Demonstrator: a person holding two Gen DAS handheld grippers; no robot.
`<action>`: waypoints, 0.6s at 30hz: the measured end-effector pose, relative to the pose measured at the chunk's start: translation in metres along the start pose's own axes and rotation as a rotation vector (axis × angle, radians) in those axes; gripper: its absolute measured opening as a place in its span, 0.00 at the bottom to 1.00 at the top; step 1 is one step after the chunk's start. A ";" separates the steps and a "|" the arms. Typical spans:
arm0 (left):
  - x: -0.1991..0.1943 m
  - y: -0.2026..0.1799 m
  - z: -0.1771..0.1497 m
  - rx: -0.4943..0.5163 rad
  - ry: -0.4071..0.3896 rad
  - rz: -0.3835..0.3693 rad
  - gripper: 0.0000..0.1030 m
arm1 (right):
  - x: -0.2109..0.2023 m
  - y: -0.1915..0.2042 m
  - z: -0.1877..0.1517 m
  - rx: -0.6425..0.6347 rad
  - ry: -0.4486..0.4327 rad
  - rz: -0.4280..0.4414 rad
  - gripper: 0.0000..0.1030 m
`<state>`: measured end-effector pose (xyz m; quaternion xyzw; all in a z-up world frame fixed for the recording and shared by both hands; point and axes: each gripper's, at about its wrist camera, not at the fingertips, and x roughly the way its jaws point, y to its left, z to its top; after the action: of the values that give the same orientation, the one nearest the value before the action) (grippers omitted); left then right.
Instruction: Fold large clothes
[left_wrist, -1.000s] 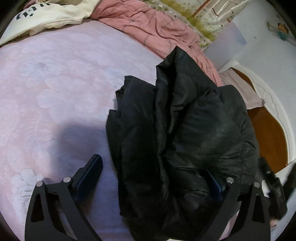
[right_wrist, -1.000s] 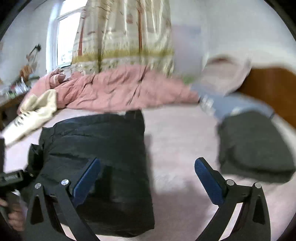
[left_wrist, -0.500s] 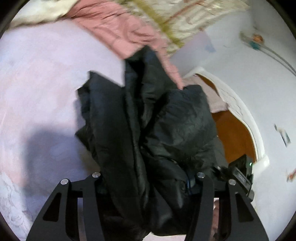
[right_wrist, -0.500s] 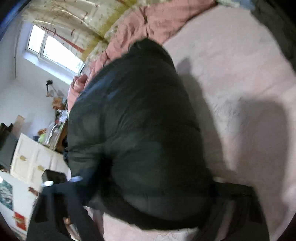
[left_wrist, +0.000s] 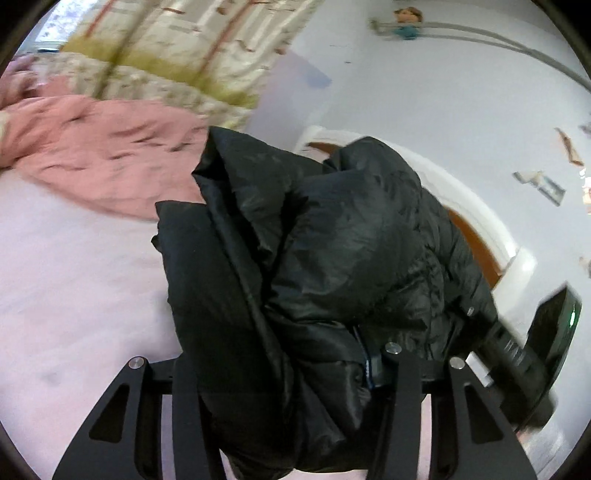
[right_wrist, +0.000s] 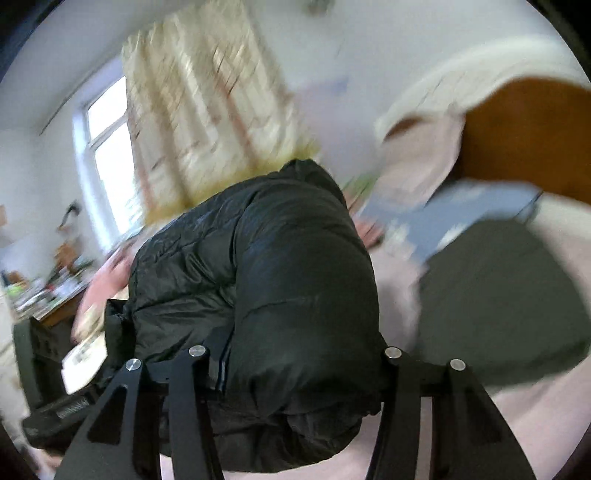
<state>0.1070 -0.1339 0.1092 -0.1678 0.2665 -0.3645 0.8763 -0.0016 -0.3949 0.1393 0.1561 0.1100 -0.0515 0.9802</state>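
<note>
A folded black puffer jacket (left_wrist: 332, 258) is bunched up and held off the pink bed (left_wrist: 66, 295). My left gripper (left_wrist: 288, 369) is shut on the jacket's near edge, the padding filling the gap between its fingers. In the right wrist view the same jacket (right_wrist: 280, 288) fills the middle, and my right gripper (right_wrist: 291, 373) is shut on its lower edge. The other gripper's body shows at the right of the left wrist view (left_wrist: 532, 354) and at the lower left of the right wrist view (right_wrist: 55, 402).
A crumpled pink quilt (left_wrist: 96, 155) lies at the back of the bed under a patterned curtain (left_wrist: 177, 55). A folded dark grey garment (right_wrist: 509, 302) and a blue one (right_wrist: 450, 214) lie near the white and wooden headboard (right_wrist: 524, 133). A cluttered desk (right_wrist: 40, 295) stands by the window.
Both grippers have closed on the black jacket and lifted it off the bed. Both views have tilted up towards the walls and headboard.
</note>
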 end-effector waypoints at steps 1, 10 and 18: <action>0.015 -0.016 0.007 0.028 -0.006 -0.025 0.46 | -0.006 -0.013 0.008 -0.049 -0.049 -0.037 0.54; 0.156 -0.111 -0.011 0.155 0.076 -0.184 0.43 | -0.024 -0.180 0.017 0.092 -0.081 -0.259 0.56; 0.237 -0.132 -0.039 0.228 0.043 -0.082 0.44 | 0.010 -0.234 -0.004 0.163 -0.076 -0.380 0.57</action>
<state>0.1517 -0.4001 0.0606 -0.0696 0.2350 -0.4315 0.8681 -0.0241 -0.6158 0.0640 0.2095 0.0958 -0.2503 0.9404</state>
